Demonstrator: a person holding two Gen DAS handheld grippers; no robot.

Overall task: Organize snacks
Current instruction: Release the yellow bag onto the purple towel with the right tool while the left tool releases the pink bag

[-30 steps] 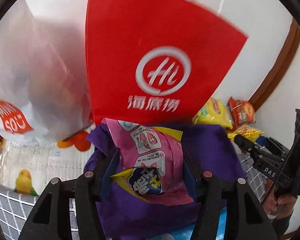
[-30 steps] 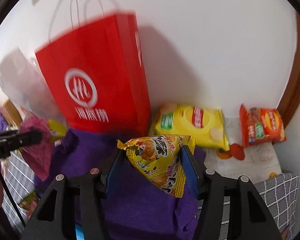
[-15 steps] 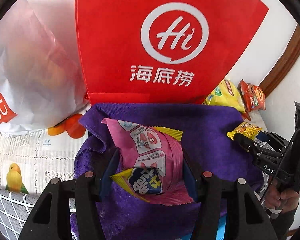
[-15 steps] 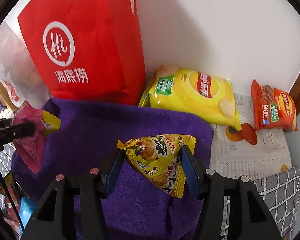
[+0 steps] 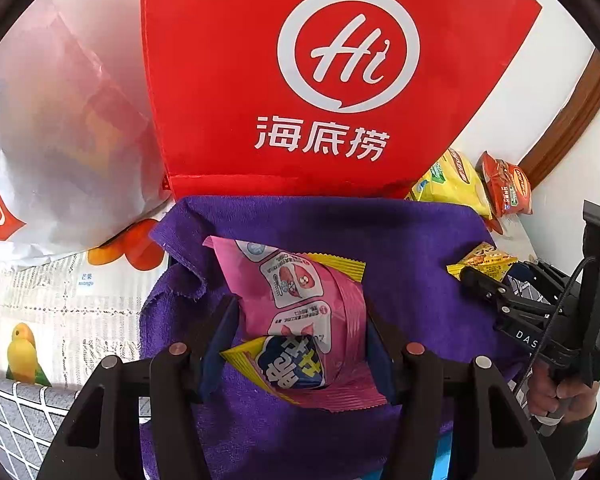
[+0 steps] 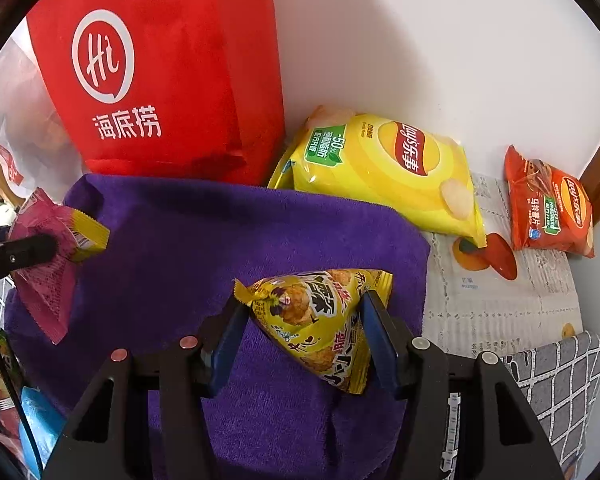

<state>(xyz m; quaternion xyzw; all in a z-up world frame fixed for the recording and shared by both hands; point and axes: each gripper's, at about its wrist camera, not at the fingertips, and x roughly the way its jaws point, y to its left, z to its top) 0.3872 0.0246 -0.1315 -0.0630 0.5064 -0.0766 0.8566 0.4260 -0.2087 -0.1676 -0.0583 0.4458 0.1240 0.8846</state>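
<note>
My left gripper (image 5: 300,316) is shut on a pink snack packet (image 5: 300,296) with yellow ends, held just above the purple towel (image 5: 400,236). My right gripper (image 6: 300,308) is shut on a yellow triangular snack packet (image 6: 320,320) over the same towel (image 6: 204,240). Each gripper shows in the other's view: the right one with its yellow packet (image 5: 482,262) at the right edge, the left one with its pink packet (image 6: 48,248) at the left edge.
A red tote bag (image 5: 320,80) stands against the wall behind the towel, with a white plastic bag (image 5: 60,140) to its left. A yellow chips bag (image 6: 384,172) and an orange chips bag (image 6: 548,208) lie at the back right. More packets (image 6: 36,420) lie at the lower left.
Both grippers have moved down and forward toward the towel with their packets still held. The red bag now fills more of both views.
</note>
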